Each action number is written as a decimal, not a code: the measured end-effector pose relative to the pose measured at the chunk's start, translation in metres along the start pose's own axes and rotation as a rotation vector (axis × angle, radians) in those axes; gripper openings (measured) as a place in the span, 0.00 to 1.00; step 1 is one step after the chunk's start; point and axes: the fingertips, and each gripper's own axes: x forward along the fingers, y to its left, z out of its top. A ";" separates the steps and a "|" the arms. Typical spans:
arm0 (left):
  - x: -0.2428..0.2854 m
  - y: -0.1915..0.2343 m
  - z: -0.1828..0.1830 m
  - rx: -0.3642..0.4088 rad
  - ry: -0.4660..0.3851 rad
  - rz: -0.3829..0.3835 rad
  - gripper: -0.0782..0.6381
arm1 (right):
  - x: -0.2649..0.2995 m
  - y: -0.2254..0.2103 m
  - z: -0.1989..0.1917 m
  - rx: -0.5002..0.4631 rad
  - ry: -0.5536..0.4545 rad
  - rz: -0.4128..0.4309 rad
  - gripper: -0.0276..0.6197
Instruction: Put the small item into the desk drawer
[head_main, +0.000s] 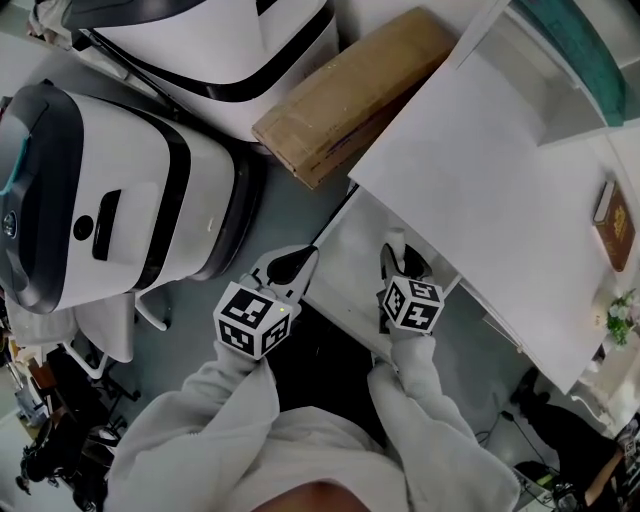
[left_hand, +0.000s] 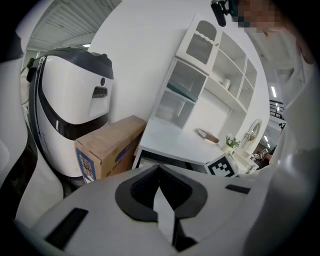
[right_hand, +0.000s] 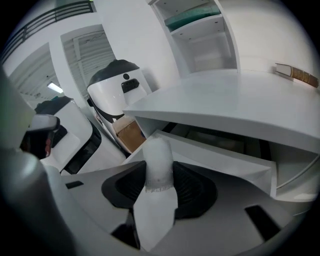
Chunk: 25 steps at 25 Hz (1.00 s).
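A small white, fuzzy-topped item (right_hand: 159, 155) stands upright between the pads of my right gripper (right_hand: 160, 186), which is shut on it. In the head view the right gripper (head_main: 393, 260) hovers over the pulled-out white desk drawer (head_main: 345, 285), whose front wall (right_hand: 220, 157) lies just ahead of the jaws under the white desk top (right_hand: 240, 100). My left gripper (head_main: 298, 263) sits at the drawer's left edge. Its jaws meet with nothing between them in the left gripper view (left_hand: 159, 192). The item itself is hidden in the head view.
Two large white-and-black machines (head_main: 100, 200) stand to the left, with a cardboard box (head_main: 350, 95) between them and the desk. A brown book (head_main: 613, 225) and a small plant (head_main: 620, 318) lie on the desk's right side. White shelves (left_hand: 210, 75) rise behind the desk.
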 end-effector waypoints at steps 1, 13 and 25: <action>0.001 0.002 0.001 0.004 -0.003 0.002 0.13 | 0.008 -0.002 -0.001 -0.013 -0.003 -0.011 0.32; 0.001 0.003 -0.018 0.019 0.032 0.003 0.13 | 0.079 -0.021 -0.008 -0.192 -0.004 -0.119 0.32; 0.004 -0.001 -0.044 -0.003 0.068 0.018 0.13 | 0.115 -0.049 -0.025 -0.185 0.100 -0.208 0.32</action>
